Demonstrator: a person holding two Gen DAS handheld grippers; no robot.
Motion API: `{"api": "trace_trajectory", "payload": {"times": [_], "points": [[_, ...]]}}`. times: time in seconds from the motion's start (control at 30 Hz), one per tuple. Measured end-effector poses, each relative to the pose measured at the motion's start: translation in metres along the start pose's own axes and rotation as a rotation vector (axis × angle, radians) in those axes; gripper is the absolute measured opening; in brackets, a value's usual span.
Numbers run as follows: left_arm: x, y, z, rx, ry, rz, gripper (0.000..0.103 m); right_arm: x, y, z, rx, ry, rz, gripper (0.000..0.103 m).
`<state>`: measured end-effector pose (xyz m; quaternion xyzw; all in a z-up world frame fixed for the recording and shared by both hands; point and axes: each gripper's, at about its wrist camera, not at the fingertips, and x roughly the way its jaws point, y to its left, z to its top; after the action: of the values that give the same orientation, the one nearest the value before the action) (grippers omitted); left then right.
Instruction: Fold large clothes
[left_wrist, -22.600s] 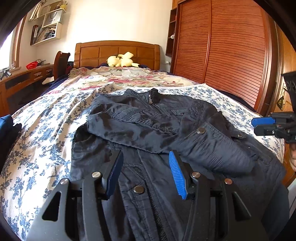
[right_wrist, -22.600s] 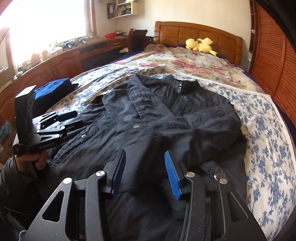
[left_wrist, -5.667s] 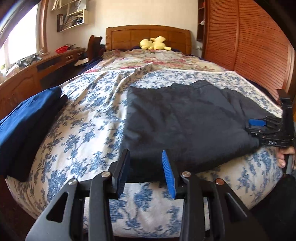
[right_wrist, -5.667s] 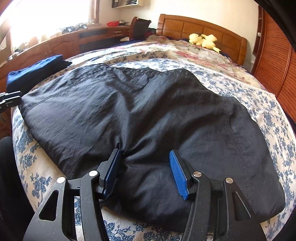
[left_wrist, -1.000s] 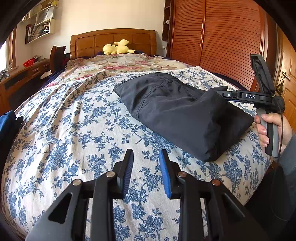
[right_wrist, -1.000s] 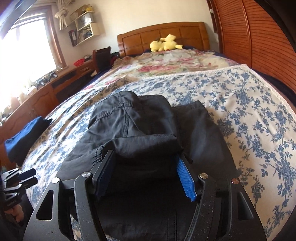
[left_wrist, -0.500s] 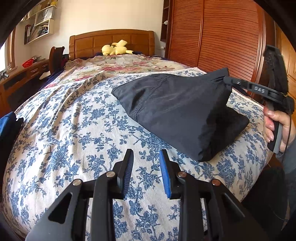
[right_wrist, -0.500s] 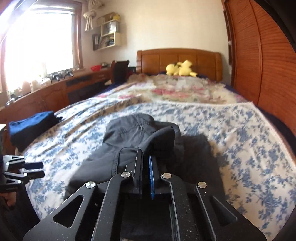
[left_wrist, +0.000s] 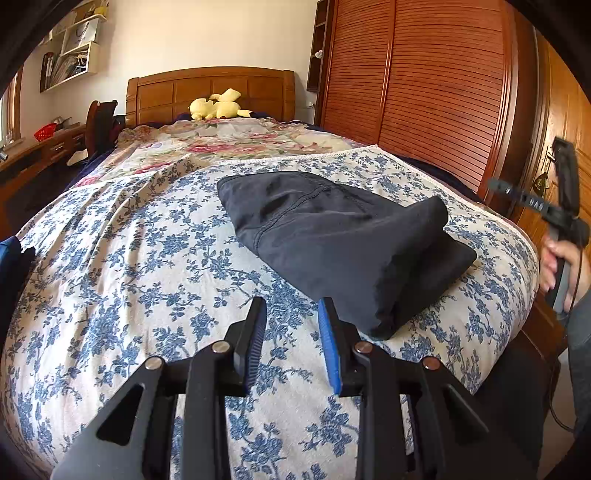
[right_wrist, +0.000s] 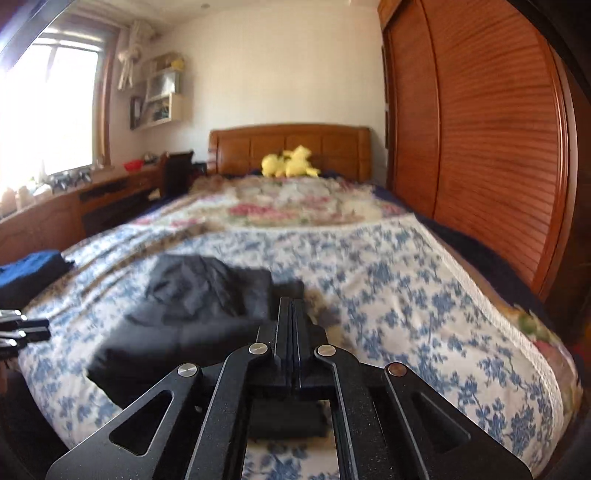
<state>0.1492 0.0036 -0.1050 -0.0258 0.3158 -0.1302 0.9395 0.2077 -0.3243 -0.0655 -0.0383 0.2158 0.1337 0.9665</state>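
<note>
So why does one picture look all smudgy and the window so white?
Right wrist view: motion blur smears the bedspread and black jacket, and the window glares white. Left wrist view: sharp, except the blurred right gripper; fisheye bends the wardrobe.

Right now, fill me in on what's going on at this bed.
A person with a gripper in each hand is folding a dark jacket, which lies as a compact bundle on the blue-flowered bedspread. The left gripper is open and empty, hovering over the bedspread beside the bundle. The right gripper is shut on nothing and raised clear of the jacket. Neither touches the jacket, so the fold looks about done.
</note>
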Motion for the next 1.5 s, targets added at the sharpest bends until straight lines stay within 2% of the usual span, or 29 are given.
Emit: {"api": "trace_trajectory", "payload": {"times": [0.13, 0.17, 0.2, 0.23, 0.27, 0.3, 0.33, 0.43, 0.47, 0.5, 0.53, 0.57, 0.67, 0.8, 0.87, 0.97, 1.03, 1.07, 1.13, 1.23, 1.27, 1.3, 1.4, 1.5], "points": [[0.003, -0.003, 0.001, 0.006, 0.001, 0.002, 0.027, 0.024, 0.003, -0.005, 0.013, 0.058, 0.046, 0.000], [0.004, -0.003, 0.000, 0.007, 0.002, 0.002, 0.027, 0.030, 0.005, -0.004, 0.019, 0.068, 0.060, 0.003], [0.004, -0.003, 0.000, 0.008, 0.003, 0.001, 0.027, 0.039, 0.009, -0.002, 0.023, 0.083, 0.078, 0.028], [0.005, -0.003, -0.001, 0.010, 0.006, 0.002, 0.027, 0.045, 0.014, -0.003, 0.025, 0.100, 0.093, 0.044], [0.006, -0.003, -0.001, 0.014, 0.008, 0.002, 0.027, 0.052, 0.018, -0.001, 0.026, 0.106, 0.103, 0.067], [0.006, -0.003, -0.001, 0.015, 0.010, 0.002, 0.027, 0.059, 0.022, -0.001, 0.031, 0.103, 0.104, 0.073], [0.007, -0.002, -0.002, 0.017, 0.012, 0.001, 0.027, 0.066, 0.024, -0.001, 0.034, 0.120, 0.104, 0.074], [0.010, 0.000, -0.002, 0.020, 0.014, 0.000, 0.027, 0.099, 0.028, -0.011, 0.078, 0.253, 0.171, 0.074], [0.010, 0.000, -0.002, 0.021, 0.015, -0.001, 0.027, 0.108, 0.029, -0.016, 0.092, 0.294, 0.190, 0.067], [0.012, 0.002, -0.002, 0.023, 0.017, -0.005, 0.027, 0.115, 0.031, -0.022, 0.097, 0.339, 0.224, 0.034], [0.015, 0.003, -0.001, 0.027, 0.021, -0.015, 0.027, 0.118, 0.033, -0.026, 0.098, 0.361, 0.268, 0.015], [0.017, 0.003, -0.001, 0.031, 0.026, -0.023, 0.027, 0.118, 0.038, -0.029, 0.087, 0.372, 0.307, 0.009], [0.029, 0.005, 0.007, 0.058, 0.053, -0.062, 0.029, 0.100, 0.054, -0.028, -0.015, 0.323, 0.296, 0.006], [0.042, 0.007, 0.029, 0.104, 0.033, -0.050, 0.034, 0.058, 0.050, -0.009, -0.044, 0.209, 0.249, 0.004], [0.047, 0.010, 0.039, 0.116, 0.025, -0.048, 0.034, 0.035, 0.042, 0.000, -0.049, 0.166, 0.199, 0.004], [0.059, 0.014, 0.060, 0.130, 0.016, -0.059, 0.035, 0.020, 0.023, 0.007, -0.019, 0.155, 0.138, 0.004], [0.070, 0.016, 0.071, 0.137, 0.014, -0.066, 0.036, 0.024, 0.015, -0.001, -0.037, 0.195, 0.085, 0.004], [0.074, 0.017, 0.074, 0.141, 0.014, -0.064, 0.036, 0.031, 0.012, -0.010, -0.041, 0.246, 0.072, 0.005], [0.088, 0.019, 0.083, 0.151, 0.016, -0.065, 0.037, 0.043, 0.008, -0.025, -0.020, 0.306, 0.072, 0.005], [0.110, 0.021, 0.092, 0.162, 0.028, -0.060, 0.037, 0.049, 0.006, -0.043, 0.016, 0.334, 0.057, 0.010], [0.117, 0.023, 0.095, 0.163, 0.033, -0.057, 0.038, 0.051, 0.003, -0.047, 0.034, 0.333, 0.048, 0.019], [0.122, 0.023, 0.097, 0.164, 0.037, -0.055, 0.038, 0.053, 0.002, -0.050, 0.046, 0.341, 0.028, 0.035], [0.143, 0.026, 0.103, 0.159, 0.058, -0.067, 0.038, 0.059, -0.005, -0.056, 0.067, 0.348, -0.015, 0.060], [0.166, 0.032, 0.110, 0.140, 0.083, -0.069, 0.038, 0.073, -0.016, -0.060, 0.115, 0.374, 0.011, 0.066]]}}
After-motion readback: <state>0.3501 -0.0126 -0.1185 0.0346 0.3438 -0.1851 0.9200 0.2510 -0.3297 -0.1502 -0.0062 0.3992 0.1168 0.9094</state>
